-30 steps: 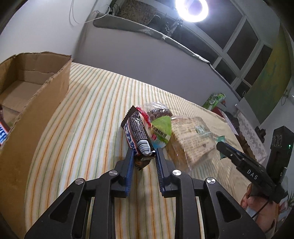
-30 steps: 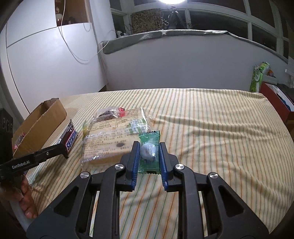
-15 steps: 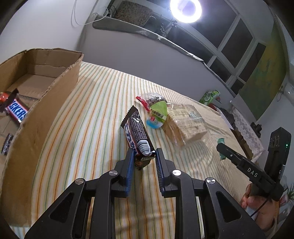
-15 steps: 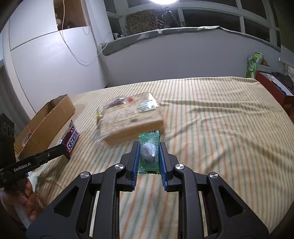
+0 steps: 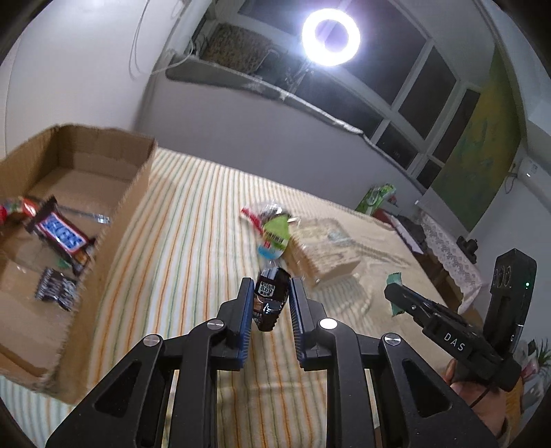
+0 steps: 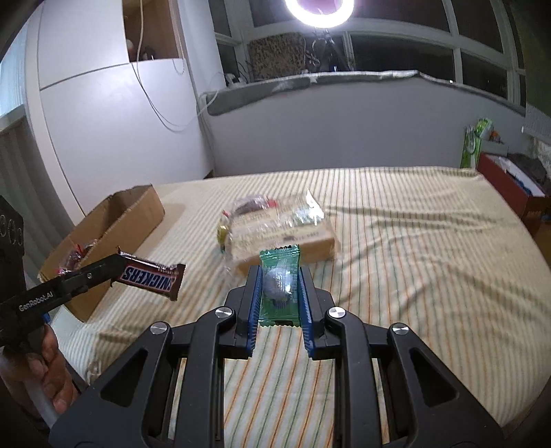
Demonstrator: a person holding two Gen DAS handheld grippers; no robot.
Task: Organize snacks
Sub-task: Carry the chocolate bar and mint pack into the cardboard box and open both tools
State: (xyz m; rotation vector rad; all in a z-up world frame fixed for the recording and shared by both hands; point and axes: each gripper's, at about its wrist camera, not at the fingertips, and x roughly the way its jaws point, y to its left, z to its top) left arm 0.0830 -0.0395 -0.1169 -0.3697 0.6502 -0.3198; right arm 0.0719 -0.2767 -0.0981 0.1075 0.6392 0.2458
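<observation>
My left gripper (image 5: 268, 296) is shut on a Snickers bar (image 5: 269, 299), held in the air beside the cardboard box (image 5: 136, 203); the bar also shows in the right wrist view (image 6: 151, 279). The box holds another Snickers bar (image 5: 62, 236), a red wrapper (image 5: 13, 208) and a dark packet (image 5: 56, 288). My right gripper (image 6: 279, 291) is shut on a small green candy packet (image 6: 279, 282), held above the striped cloth. A clear bag with a green label (image 5: 272, 229) and a large cracker pack (image 5: 322, 248) lie mid-table.
The striped tablecloth (image 6: 413, 262) covers the table. A grey low wall (image 6: 344, 127) runs behind it. A red box (image 6: 509, 186) and a green bag (image 6: 473, 144) stand off the right edge. A ring light (image 5: 330, 32) shines above.
Both grippers have lifted with their snacks. The left one has moved toward the cardboard box, so the box's inside now shows. The snacks on the table look farther away.
</observation>
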